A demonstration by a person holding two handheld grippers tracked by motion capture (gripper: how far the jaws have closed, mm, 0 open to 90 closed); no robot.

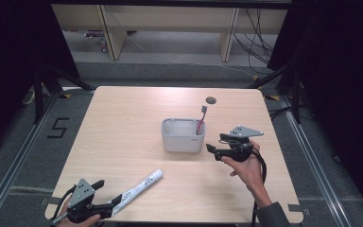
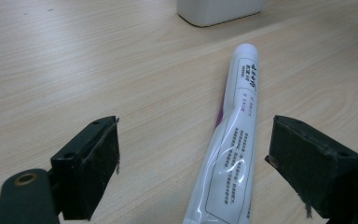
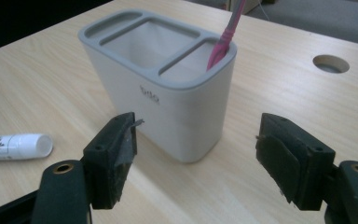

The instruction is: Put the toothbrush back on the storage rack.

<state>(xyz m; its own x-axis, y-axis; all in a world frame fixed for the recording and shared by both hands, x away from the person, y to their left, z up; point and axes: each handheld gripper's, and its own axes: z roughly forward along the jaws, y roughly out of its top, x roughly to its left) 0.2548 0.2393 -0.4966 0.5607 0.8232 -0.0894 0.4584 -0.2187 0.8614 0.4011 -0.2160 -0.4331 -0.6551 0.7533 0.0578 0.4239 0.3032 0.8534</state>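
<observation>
A white toothpaste tube [image 1: 138, 188] lies flat near the table's front left, cap end toward the middle. My left gripper [image 1: 109, 204] is open, and the tube's crimped end [image 2: 228, 163] lies between its jaws without touching them. A grey-rimmed white holder [image 1: 183, 135] with three compartments stands mid-table. A pink toothbrush [image 1: 201, 119] leans upright in its right compartment [image 3: 193, 60]. My right gripper [image 1: 211, 150] is open just right of the holder [image 3: 163, 102], jaws pointing at its end wall with nothing between them.
A round cable hole [image 1: 211, 100] sits in the table near its far edge. The tube's white cap [image 3: 28, 145] shows left of the holder in the right gripper view. Bare wood [image 1: 123, 123] lies left of the holder.
</observation>
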